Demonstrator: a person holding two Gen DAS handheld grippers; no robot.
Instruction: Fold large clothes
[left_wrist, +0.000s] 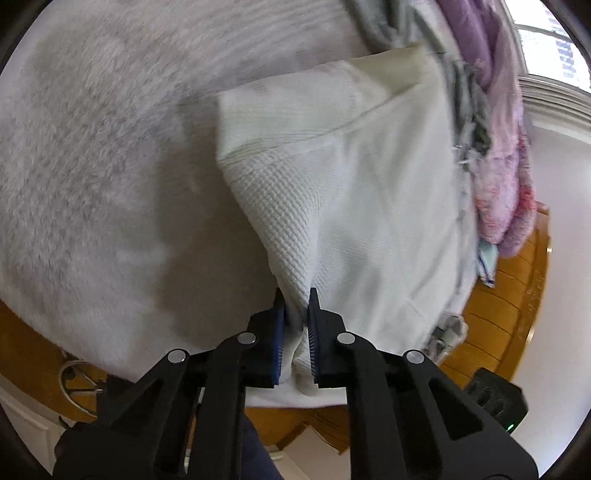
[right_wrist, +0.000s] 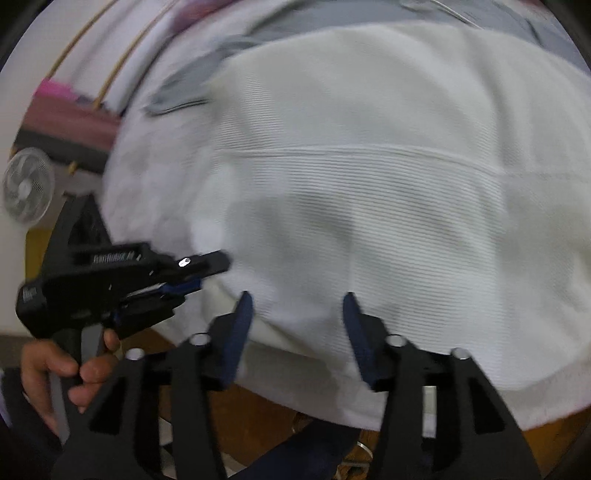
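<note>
- Wooden floor (left_wrist: 495, 317) shows beyond the near edge of a fluffy pale blanket (left_wrist: 92, 177) that covers the work surface.
- At far left in the right wrist view, a white fan (right_wrist: 26, 192) stands beside a pink and dark blurred shape I cannot identify.
- Nearer, the left gripper (left_wrist: 297, 314) is clamped on a bunched corner of the white garment (left_wrist: 369, 192), pulling it into a cone; the person's hand (right_wrist: 59, 365) holds its handle.
- The garment spreads away from that corner, folded, with a seam running across it.
- The right gripper (right_wrist: 297, 314) is spread wide over the garment's near edge, holding nothing.
- Far right, a heap of purple and pink clothes (left_wrist: 498, 155) touches the garment's edge; motion blur softens it.
</note>
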